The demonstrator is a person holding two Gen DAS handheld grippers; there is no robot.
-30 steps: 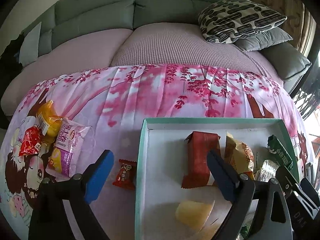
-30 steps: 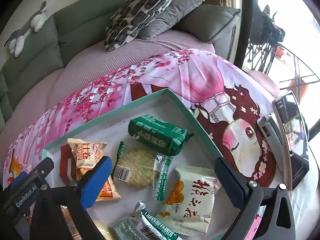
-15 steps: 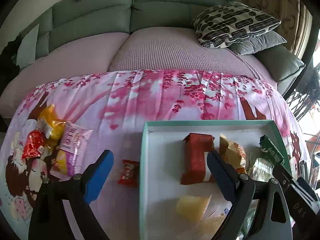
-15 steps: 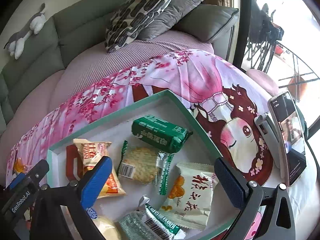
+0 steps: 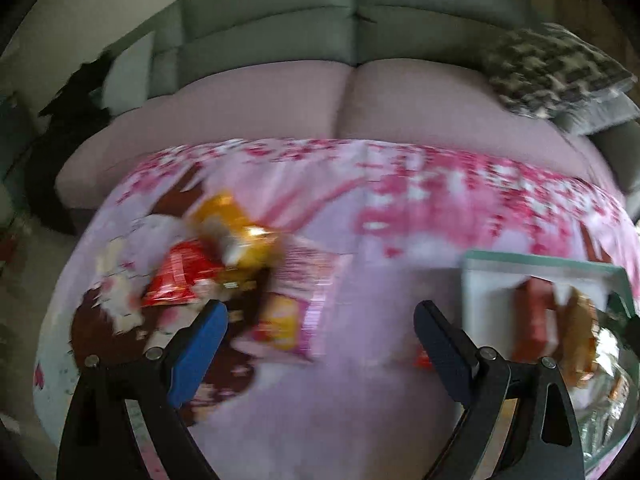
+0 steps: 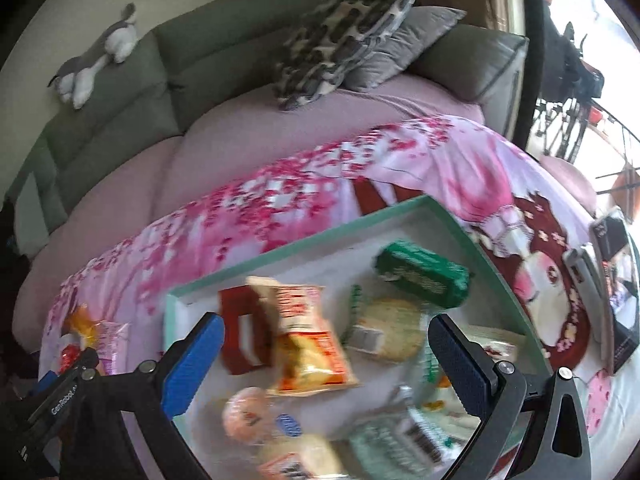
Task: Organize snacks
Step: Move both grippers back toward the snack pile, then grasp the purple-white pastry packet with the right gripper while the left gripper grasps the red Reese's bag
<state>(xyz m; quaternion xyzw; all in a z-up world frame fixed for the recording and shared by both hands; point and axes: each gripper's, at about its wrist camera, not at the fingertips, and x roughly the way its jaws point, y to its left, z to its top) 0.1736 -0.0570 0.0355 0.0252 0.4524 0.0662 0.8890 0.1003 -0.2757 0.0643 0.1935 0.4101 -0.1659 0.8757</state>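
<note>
A pink blossom-print cloth (image 5: 360,240) covers the table before a grey sofa (image 5: 352,28). Loose snack packets (image 5: 224,264) lie left of centre; the teal tray (image 6: 304,240) holds others. The left gripper (image 5: 320,336) and right gripper (image 6: 326,354) both gape wide, empty.

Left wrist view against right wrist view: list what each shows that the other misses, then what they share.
Only the left wrist view: the small red packet half hidden behind the left gripper, which is open and empty.

Only the right wrist view: the green packet, the round cracker, the phone, and the open right gripper.

Both: the teal-rimmed tray, the orange packet and the patterned cushion.
</note>
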